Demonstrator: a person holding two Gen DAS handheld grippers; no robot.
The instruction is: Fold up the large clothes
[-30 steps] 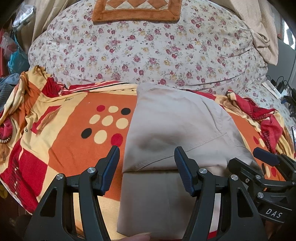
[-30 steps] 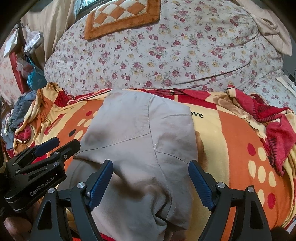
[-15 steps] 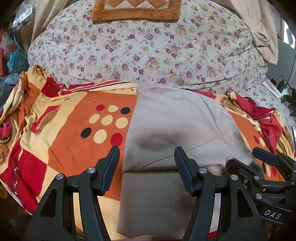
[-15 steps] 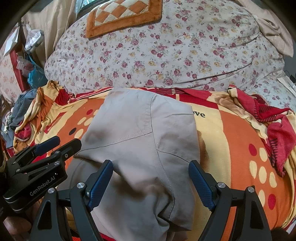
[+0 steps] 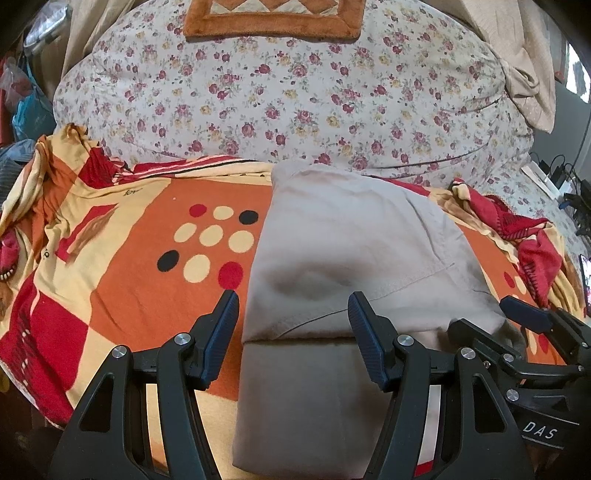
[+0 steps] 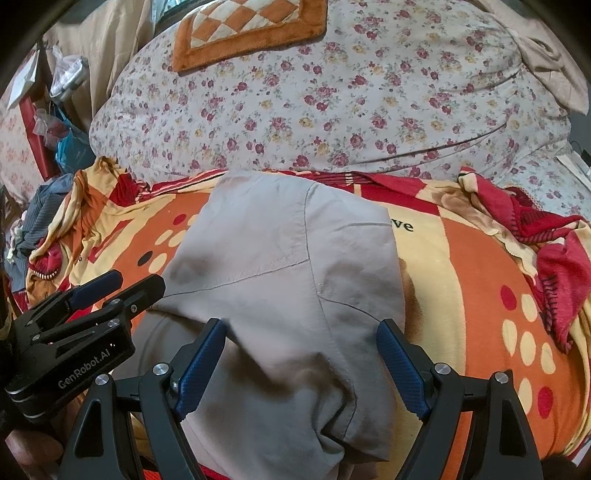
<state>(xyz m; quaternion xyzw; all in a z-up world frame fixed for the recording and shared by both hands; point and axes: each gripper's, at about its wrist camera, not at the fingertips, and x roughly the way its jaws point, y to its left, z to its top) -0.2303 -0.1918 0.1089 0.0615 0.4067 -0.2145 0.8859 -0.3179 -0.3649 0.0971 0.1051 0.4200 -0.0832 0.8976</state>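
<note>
A grey-beige garment (image 5: 351,251) lies folded on an orange, red and yellow blanket (image 5: 147,258); it also shows in the right wrist view (image 6: 280,280). A folded upper layer ends at a crease near me, with a lower layer sticking out below it. My left gripper (image 5: 291,317) is open and empty, just above the crease at the garment's near left part. My right gripper (image 6: 303,350) is open and empty over the garment's near right part. The right gripper shows at the right edge of the left wrist view (image 5: 532,325). The left gripper shows at the left of the right wrist view (image 6: 103,291).
A large floral quilt bundle (image 5: 295,96) rises behind the garment, with an orange checked mat (image 6: 243,29) on top. A crumpled red cloth (image 6: 561,266) lies at the right. Clutter and bags (image 6: 62,140) stand at the far left. Cables (image 5: 561,177) lie far right.
Almost nothing has changed. Both grippers stay open above the folded garment, with only a very slight drift of the right wrist view.
</note>
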